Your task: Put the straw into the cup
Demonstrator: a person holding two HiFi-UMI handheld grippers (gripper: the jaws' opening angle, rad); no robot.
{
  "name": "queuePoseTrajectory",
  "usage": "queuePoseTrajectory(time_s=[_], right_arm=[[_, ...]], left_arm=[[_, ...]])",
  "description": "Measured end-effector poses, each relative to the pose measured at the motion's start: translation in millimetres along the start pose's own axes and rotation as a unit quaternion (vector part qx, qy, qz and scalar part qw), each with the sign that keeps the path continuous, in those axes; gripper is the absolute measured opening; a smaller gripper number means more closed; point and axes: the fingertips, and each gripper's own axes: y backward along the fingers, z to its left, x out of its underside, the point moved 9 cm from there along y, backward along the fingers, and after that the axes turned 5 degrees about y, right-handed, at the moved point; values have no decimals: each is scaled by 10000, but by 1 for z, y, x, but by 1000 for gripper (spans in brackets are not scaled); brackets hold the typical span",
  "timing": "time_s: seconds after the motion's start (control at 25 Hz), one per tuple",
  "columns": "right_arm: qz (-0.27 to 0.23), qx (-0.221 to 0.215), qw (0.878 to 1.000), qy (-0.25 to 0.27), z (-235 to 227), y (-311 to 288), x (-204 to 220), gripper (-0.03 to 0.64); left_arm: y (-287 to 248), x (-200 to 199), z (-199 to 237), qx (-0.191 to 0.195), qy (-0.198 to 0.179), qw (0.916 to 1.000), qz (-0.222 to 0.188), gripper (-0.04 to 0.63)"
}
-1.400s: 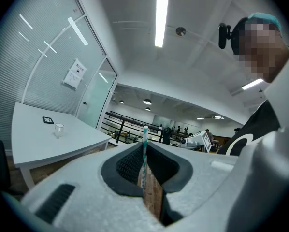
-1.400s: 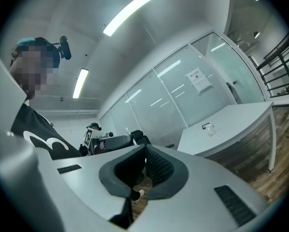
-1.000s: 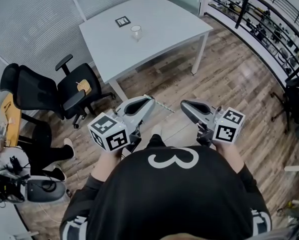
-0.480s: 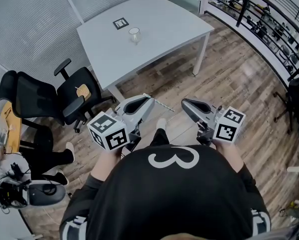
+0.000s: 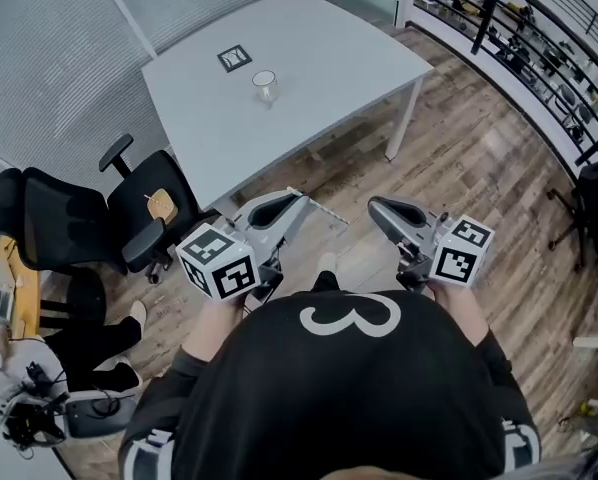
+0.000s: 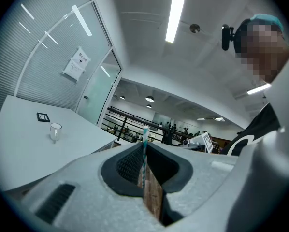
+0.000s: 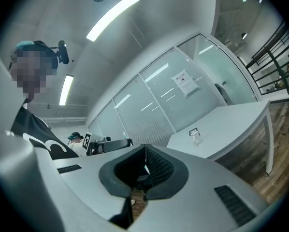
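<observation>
A clear cup [image 5: 265, 86] stands on the white table [image 5: 329, 58] ahead of me, next to a square marker tag [image 5: 235, 58]. My left gripper [image 5: 301, 201] is held level in front of my chest, well short of the table. It is shut on a teal-and-white striped straw [image 5: 324, 213], which sticks out sideways toward the right gripper. In the left gripper view the straw [image 6: 144, 151] stands upright between the closed pads, with the cup [image 6: 55, 131] far off at the left. My right gripper [image 5: 372, 205] is shut with nothing in it, and its view shows the cup [image 7: 197, 138] on the distant table.
A black office chair [image 5: 129, 218] stands left of the table's near corner. The near table leg [image 5: 399, 133] rises from the wooden floor. A black railing [image 5: 539, 48] runs along the right. A seated person's legs [image 5: 89, 318] and gear on the floor [image 5: 39, 418] are at the lower left.
The table, cup and chair have slid down and left in the head view as I walk toward them. Both grippers keep the same pose, the left still shut on the straw.
</observation>
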Motion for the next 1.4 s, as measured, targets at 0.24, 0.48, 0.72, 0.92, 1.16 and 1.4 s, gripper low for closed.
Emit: queuePoseTrajectory(time_s=[0.24,0.48,0.72,0.92,1.16,1.4], right_arm=[[16,134,9999,-55,-52,-44,-26,15],[159,183,9996,-153,-102,-96,-48,15],[286,188,9994,-99,-136,-149,-69,15],[319,128,9994,-8,-161,-183,-80,15],[242,16,9997,66,-182,-207,-90,15],[376,-87,9993,7,-191,-222,-84,15]], left_arm=[[-35,-31,62,81,120,9999,24,35],[-64,-62,126,65,292,9995,36,35],[-76,-93,184,73,312,9995,-55,35],[-85,-111,218,51,223,9997,-130,35],[-88,-129,240,-65,75,9997,-221,35],[-84,-127,255,-207,160,9992,-300,35]])
